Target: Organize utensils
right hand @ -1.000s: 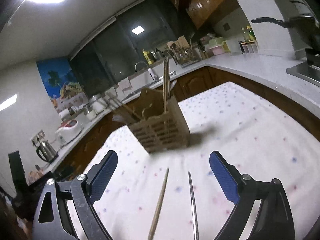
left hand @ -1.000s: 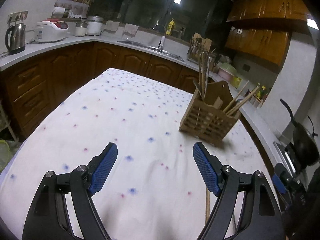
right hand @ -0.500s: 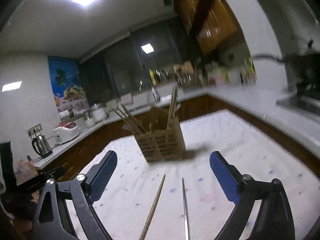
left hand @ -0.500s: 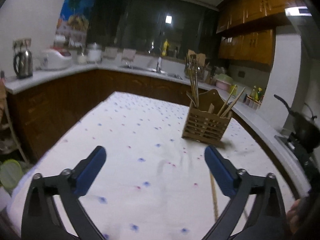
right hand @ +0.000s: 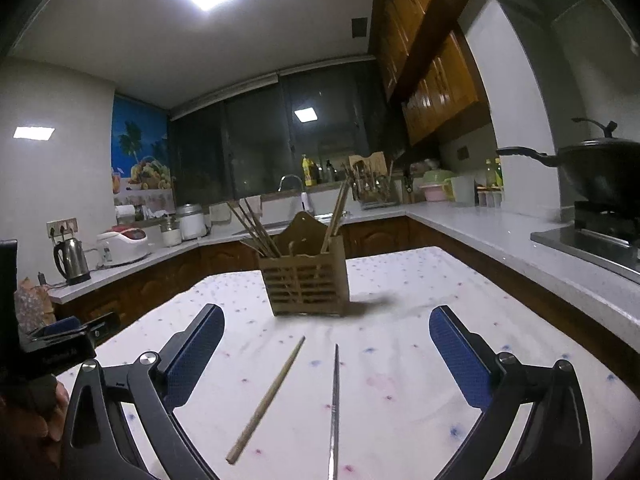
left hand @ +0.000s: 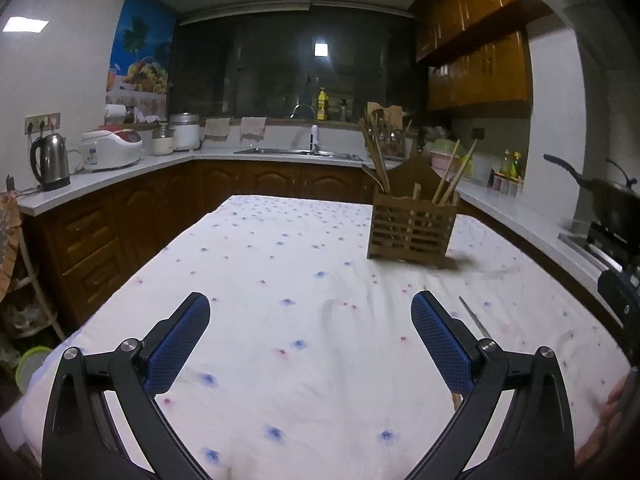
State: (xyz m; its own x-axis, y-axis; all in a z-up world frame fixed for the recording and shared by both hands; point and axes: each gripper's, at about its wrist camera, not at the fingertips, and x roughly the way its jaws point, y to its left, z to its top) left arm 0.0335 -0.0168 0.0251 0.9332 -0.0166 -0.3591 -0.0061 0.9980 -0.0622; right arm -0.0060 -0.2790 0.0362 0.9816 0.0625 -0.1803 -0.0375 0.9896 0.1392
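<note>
Two loose chopsticks are seen on the cloth (right hand: 400,360): one wooden stick (right hand: 266,400) and one metal stick (right hand: 335,408), side by side, before one holder (right hand: 306,280) filled with sticks. Both the left gripper (left hand: 310,340) and right gripper (right hand: 326,354) are spread wide, nothing grasped.

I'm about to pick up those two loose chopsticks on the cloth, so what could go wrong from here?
1. The wooden chopstick and metal chopstick lie flat and thin on the tablecloth; the open right claw may pinch cloth.
2. The wooden holder already holds leaning chopsticks; inserting more could tip it.
</note>
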